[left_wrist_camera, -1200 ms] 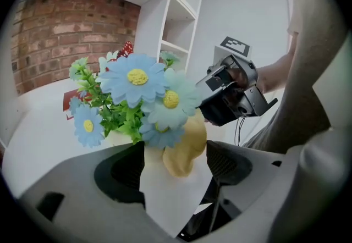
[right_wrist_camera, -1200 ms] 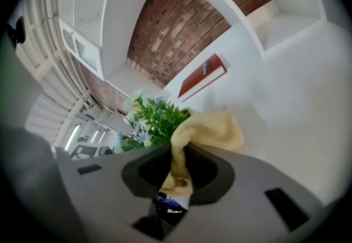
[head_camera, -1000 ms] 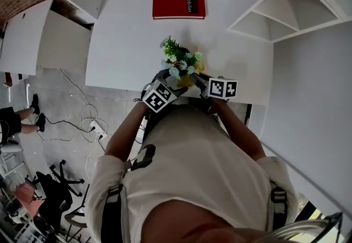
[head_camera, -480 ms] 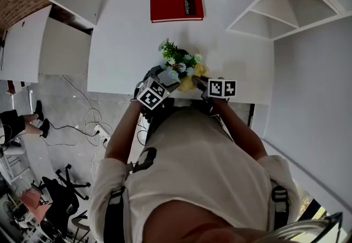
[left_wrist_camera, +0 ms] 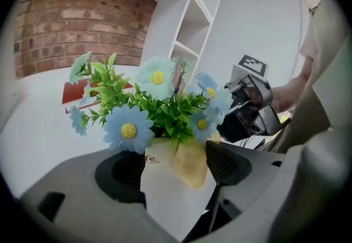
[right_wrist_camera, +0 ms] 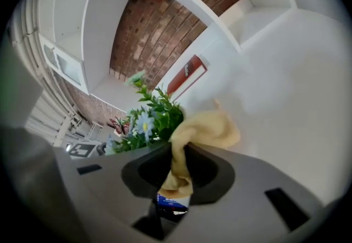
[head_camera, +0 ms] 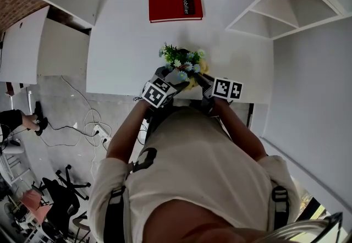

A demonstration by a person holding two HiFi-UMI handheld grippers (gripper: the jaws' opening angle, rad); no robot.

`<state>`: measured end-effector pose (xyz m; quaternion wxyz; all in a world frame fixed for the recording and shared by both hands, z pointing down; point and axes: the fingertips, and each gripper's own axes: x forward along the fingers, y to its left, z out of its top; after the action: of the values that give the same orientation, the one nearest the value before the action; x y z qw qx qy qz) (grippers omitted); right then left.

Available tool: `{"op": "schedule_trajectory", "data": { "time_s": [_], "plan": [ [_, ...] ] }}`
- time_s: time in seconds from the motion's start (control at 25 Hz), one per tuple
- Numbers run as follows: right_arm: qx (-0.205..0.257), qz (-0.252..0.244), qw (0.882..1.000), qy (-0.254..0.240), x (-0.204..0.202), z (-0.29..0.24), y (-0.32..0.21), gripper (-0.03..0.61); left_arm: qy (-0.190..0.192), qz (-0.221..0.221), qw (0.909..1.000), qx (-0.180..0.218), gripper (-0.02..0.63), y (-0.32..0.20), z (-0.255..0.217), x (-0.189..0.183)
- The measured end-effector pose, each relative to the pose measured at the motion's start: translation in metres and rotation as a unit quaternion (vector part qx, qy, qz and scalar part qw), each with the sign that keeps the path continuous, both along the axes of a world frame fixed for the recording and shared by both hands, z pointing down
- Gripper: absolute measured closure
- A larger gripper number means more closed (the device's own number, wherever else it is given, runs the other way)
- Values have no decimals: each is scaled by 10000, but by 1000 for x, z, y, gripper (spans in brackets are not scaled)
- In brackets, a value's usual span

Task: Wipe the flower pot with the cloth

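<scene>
Your left tool (left_wrist_camera: pixel 175 173) holds the white flower pot (left_wrist_camera: pixel 165 203) tight. Your right tool (right_wrist_camera: pixel 177 176) pinches the yellow cloth (right_wrist_camera: pixel 209 129), which touches the pot.

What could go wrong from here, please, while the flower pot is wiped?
1. The flower pot sits only between the left gripper jaws, near the table edge; rubbing could push it loose.
2. The right gripper pinches just a fold of cloth; it might slip.
3. The cloth may snag the flowers.
</scene>
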<state>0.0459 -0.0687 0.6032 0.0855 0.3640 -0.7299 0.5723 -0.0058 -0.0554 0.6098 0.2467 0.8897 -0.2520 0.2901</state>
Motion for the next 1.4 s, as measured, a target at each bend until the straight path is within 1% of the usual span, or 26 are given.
{"op": "schedule_trajectory", "data": {
  "time_s": [0.16, 0.24, 0.32, 0.36, 0.52, 0.6, 0.64, 0.72, 0.8, 0.92, 1.04, 1.16, 1.28, 1.4],
  "plan": [
    [-311, -152, 9988, 342, 2, 36, 10, 494, 82, 68, 9999, -9, 256, 3, 0, 6],
    [-333, -289, 9976, 533, 3, 48, 14, 494, 107, 94, 9999, -22, 256, 5, -2, 7],
    [-338, -322, 9976, 509, 3, 51, 15, 492, 77, 110, 9999, -33, 256, 6, -2, 4],
    [-359, -328, 9977, 468, 3, 52, 15, 492, -12, 84, 10000, -4, 256, 5, -1, -2],
    [-405, -384, 9975, 427, 9, 55, 15, 480, -559, -96, 9982, 203, 255, -18, 11, -37],
    [-417, -383, 9975, 411, 11, 55, 16, 480, -673, 77, 9971, 357, 255, -31, 13, -42],
    [-401, -409, 9975, 413, 10, 54, 17, 485, -662, 222, 9966, 433, 255, -35, 12, -40],
    [-273, -514, 9976, 365, 8, 46, 14, 494, -520, 445, 9963, 521, 255, -42, 6, -32],
    [-28, -603, 9981, 143, 5, 27, 7, 495, -454, 523, 9962, 526, 255, -45, 1, -26],
    [328, -598, 9975, -168, 5, -1, -4, 499, -481, 507, 9958, 584, 256, -45, 6, -21],
    [524, -489, 9970, -293, 7, -14, -11, 498, -253, 257, 9976, 598, 256, -42, 5, -15],
    [474, -270, 9979, -348, 8, -8, -8, 499, -368, 92, 9977, 560, 256, -30, 5, -15],
    [323, -148, 9993, -63, 14, 13, 0, 497, -383, 73, 9980, 500, 256, -14, 7, -12],
    [169, -253, 9993, 233, 11, 35, 8, 497, -372, 171, 9982, 435, 256, 3, 11, -6]
  ]
}}
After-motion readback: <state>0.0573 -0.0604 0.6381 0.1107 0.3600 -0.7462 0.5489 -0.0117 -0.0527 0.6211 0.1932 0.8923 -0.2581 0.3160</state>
